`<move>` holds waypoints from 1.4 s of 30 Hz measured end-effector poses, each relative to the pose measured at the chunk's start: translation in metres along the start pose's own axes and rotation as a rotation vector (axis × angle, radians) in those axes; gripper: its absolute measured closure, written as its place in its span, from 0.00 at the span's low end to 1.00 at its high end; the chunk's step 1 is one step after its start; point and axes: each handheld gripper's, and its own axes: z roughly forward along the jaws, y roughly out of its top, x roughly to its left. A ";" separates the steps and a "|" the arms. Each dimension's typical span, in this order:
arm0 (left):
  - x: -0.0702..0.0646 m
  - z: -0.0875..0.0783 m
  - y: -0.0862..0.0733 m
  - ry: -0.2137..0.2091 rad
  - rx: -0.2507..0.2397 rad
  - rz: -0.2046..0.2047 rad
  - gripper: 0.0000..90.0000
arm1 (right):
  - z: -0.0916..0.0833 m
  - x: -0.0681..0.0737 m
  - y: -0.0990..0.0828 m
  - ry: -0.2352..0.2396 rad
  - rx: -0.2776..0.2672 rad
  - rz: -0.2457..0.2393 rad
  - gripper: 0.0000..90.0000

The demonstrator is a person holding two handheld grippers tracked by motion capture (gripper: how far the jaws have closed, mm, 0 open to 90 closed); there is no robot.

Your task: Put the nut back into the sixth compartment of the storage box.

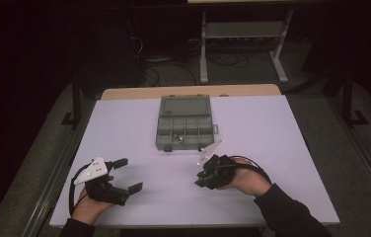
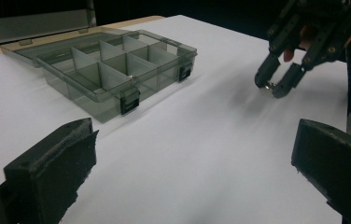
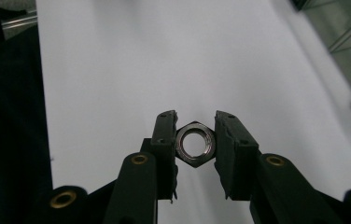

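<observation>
Hex nut (image 3: 195, 142), steel and ring-shaped, sits pinched flat-to-flat between the two pads of my right gripper (image 3: 195, 140); I see table through its bore. From the left gripper view the same nut (image 2: 270, 85) shows as a small bright speck at the tips, just above the white table (image 1: 139, 128), not touching it.

In the high view my right gripper (image 1: 199, 181) is at about 5 o'clock on the table, tips pointing toward 8 o'clock, with bare white surface all round them. The near table edge lies close behind my right hand (image 1: 246, 180); the right edge is well apart at 3 o'clock.

At 12 o'clock from the nut stands the grey compartment box (image 1: 184, 129), lid laid open toward the far edge. Its near wall is near my right gripper's grey plate but apart from it. One near compartment holds small metal pieces I cannot make out.

My left gripper (image 1: 130, 174) rests at 7 o'clock, jaws spread wide with nothing between them, close to the left and near edges. Between both grippers the table lies bare.
</observation>
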 end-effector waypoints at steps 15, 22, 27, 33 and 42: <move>0.001 0.000 0.000 0.003 -0.003 -0.004 0.00 | -0.014 -0.025 0.031 -0.049 -0.051 0.018 0.77; 0.001 0.000 -0.001 0.003 -0.009 -0.010 0.00 | -0.019 -0.043 0.049 -0.086 -0.061 0.054 0.77; 0.002 -0.001 -0.001 0.008 -0.011 -0.020 0.00 | -0.017 -0.058 0.060 -0.116 -0.074 0.082 0.77; 0.001 -0.001 -0.001 0.004 -0.008 -0.010 0.00 | -0.006 -0.075 0.070 -0.135 -0.073 0.102 0.77; 0.001 -0.001 -0.001 0.002 -0.008 -0.010 0.00 | 0.014 -0.093 0.084 -0.156 -0.079 0.158 0.77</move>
